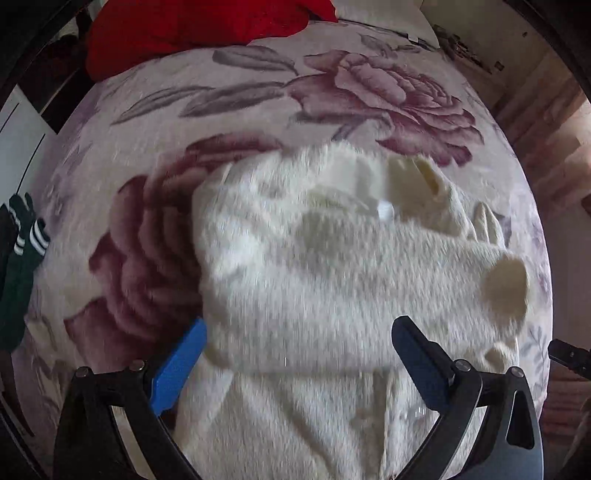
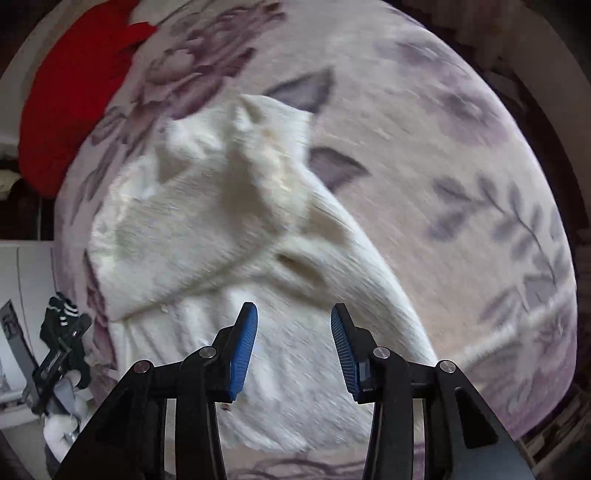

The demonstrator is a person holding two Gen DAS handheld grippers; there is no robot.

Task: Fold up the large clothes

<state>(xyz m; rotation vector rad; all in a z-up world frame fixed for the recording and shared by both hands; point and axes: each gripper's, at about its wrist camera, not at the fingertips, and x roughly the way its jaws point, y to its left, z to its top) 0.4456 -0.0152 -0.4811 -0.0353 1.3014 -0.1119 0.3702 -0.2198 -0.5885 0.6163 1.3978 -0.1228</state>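
Floral blanket [image 1: 155,110] with big mauve roses covers the bed, seen in both wrist views. Left to right in left wrist view: dark green striped garment [image 1: 22,251] at the far left edge, red cloth [image 1: 192,29] at the far end of the bed, then cream fuzzy sweater [image 1: 332,266] lying mid-bed, partly folded and rumpled. A small white tag [image 1: 386,210] sits near the sweater's far end; no writing readable, too blurred. No brand visible anywhere. Sweater's long axis runs roughly from the camera away toward the far end, with one cuff opening [image 1: 506,284] facing right.

Left gripper [image 1: 295,354] hovers over the near part of the sweater, blue fingers spread wide, nothing held.

Right wrist view: same sweater [image 2: 207,229], sleeve trailing to the lower right. Right gripper [image 2: 293,343] hangs over it, fingers parted, gripping nothing.
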